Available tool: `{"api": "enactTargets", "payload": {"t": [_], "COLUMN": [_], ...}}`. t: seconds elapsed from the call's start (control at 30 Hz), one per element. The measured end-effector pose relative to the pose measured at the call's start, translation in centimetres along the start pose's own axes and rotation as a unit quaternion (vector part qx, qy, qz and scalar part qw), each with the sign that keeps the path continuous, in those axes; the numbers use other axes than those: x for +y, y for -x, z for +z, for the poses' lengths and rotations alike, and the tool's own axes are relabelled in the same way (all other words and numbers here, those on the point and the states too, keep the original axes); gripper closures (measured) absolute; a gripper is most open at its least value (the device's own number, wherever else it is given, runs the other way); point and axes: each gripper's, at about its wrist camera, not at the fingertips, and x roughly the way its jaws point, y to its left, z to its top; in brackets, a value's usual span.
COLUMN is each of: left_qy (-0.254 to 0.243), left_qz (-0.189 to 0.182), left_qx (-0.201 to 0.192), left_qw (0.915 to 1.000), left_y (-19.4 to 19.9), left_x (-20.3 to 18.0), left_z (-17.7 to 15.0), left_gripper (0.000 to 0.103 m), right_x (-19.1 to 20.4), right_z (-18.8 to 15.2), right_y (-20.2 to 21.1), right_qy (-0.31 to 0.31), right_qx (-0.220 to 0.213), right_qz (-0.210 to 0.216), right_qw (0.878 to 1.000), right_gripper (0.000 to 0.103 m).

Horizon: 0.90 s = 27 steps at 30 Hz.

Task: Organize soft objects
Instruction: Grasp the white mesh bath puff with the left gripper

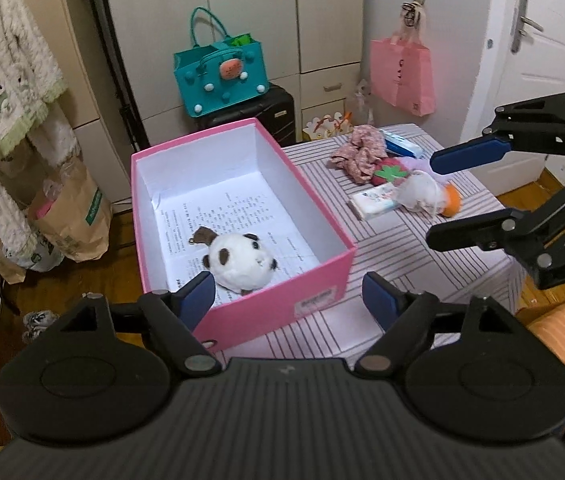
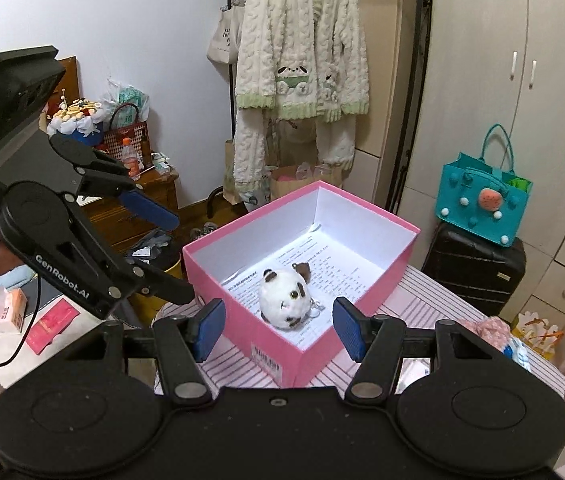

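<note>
Both grippers, left gripper (image 1: pixel 288 300) and right gripper (image 2: pixel 278 330), hang with jaws released, holding nothing. Just past them a round fluffy panda toy (image 1: pixel 238 264) lies in the stiff pink box (image 1: pixel 322 272). Other soft things (image 1: pixel 422 194) wait on the striped desk (image 1: pixel 382 248). Squashy toys may slip from a weak pinch.

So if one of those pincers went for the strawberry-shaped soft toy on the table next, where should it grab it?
Probably across the red body of the strawberry toy, coming down from above. It lies flat on the striped tablecloth, wedged between the floral scrunchie and the white fluffy toy, so a sideways approach would likely nudge those. The right hand-held gripper is nearest, jaws open.
</note>
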Motion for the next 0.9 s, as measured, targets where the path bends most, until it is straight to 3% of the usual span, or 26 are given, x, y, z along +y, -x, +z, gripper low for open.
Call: {"api": "enactTargets", "payload": {"t": [0.2, 0.37, 0.9], "left_qy": [-0.017, -0.026, -0.074], "left_qz": [-0.017, -0.035, -0.094], "left_qx": [0.004, 0.009, 0.023], "left_qw": [0.9997, 0.9990, 0.9926], "left_y": [0.2, -0.4, -6.0], "left_x": [-1.8, -3.4, -8.3], "left_z": [-0.8, -1.3, -1.0], "left_gripper": [0.020, 0.018, 0.020], "right_x": [-0.3, -0.5, -4.3], "right_z": [-2.7, -5.3, -13.6], "right_y": [2.0, 2.9, 2.5], "right_qy": [-0.027, -0.025, -0.080], "right_qx": [0.004, 0.008, 0.067], "right_qz": [-0.009, -0.040, -0.074], "right_qw": [1.000, 0.999, 0.992], "right_gripper": [0.038, 0.036, 0.036]}}
